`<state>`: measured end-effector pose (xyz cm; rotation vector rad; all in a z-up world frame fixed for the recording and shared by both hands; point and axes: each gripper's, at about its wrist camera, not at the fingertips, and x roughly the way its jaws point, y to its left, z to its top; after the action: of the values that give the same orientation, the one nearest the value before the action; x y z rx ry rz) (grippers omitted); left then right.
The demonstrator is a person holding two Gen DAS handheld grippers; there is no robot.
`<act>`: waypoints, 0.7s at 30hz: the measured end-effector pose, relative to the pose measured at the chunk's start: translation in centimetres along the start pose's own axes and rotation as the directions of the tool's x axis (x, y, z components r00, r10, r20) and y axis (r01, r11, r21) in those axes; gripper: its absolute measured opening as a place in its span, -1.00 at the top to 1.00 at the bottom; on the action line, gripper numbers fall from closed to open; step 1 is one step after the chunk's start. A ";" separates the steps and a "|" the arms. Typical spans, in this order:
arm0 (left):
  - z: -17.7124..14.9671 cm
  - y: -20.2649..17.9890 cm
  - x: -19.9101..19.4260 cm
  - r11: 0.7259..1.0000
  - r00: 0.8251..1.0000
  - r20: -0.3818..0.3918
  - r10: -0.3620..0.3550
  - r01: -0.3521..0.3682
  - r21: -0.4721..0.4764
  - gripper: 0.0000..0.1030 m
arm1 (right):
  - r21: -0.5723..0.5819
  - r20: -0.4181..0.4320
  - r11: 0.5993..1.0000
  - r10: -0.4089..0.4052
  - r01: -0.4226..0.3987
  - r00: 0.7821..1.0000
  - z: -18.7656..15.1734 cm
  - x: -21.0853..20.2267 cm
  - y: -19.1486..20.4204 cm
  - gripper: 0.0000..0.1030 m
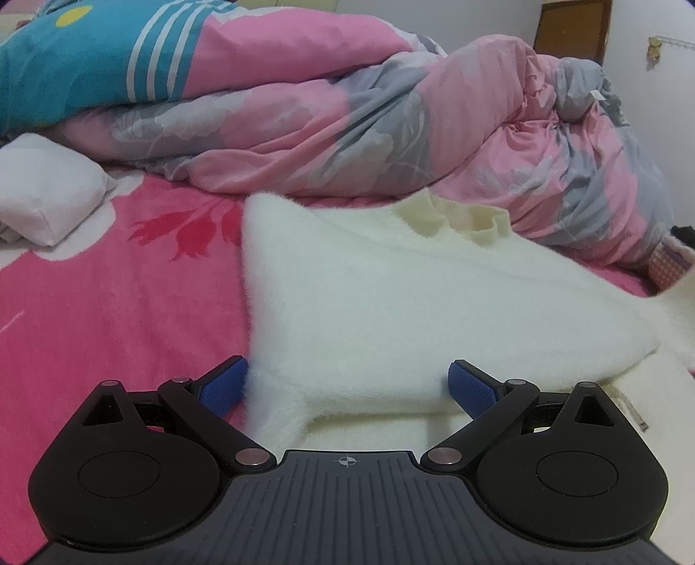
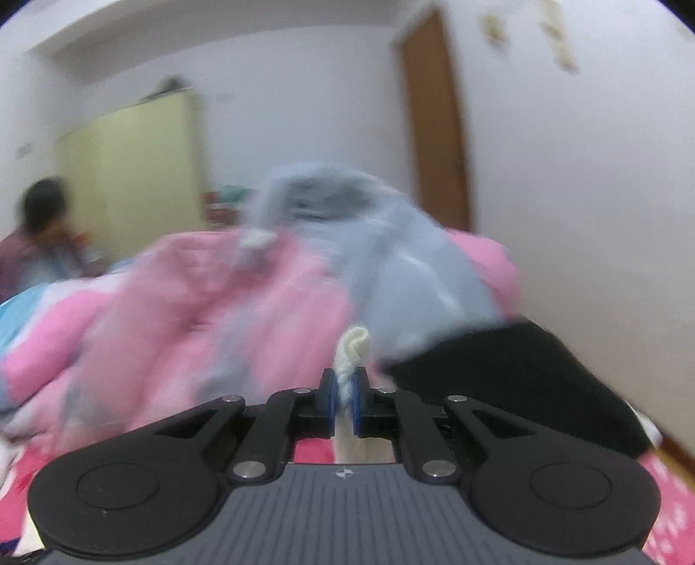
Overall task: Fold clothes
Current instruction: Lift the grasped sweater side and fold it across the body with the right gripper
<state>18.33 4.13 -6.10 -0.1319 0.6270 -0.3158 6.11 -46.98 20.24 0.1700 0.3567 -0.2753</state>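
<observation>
Sweater (image 1: pixel 391 295) btwn open left jaws; right pinches edge.

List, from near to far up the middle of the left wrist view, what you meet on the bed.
Left tool, jaws open → white fluffy sweater → its ribbed cream collar → pink and grey quilt → white wall.
</observation>
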 end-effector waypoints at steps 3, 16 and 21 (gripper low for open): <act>0.0 0.0 0.0 1.000 1.000 -0.001 -0.001 0.001 -0.003 -0.92 | -0.105 0.018 0.989 0.105 -0.102 0.994 2.1 -0.7 7.2 0.87; -0.2 0.5 -0.7 0.999 1.000 -0.003 -0.025 0.025 -0.024 -0.91 | -0.269 -0.139 0.812 0.500 -0.519 0.855 0.4 5.4 38.1 0.88; -0.5 0.4 -1.3 0.999 0.999 -0.005 -0.046 0.046 -0.017 -0.91 | -0.253 -0.296 0.747 0.545 -0.614 0.785 -5.6 9.4 46.1 0.88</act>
<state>17.16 4.94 -5.92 -0.1617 0.6327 -0.3554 26.32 -4.28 16.96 -0.0369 0.5313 0.4385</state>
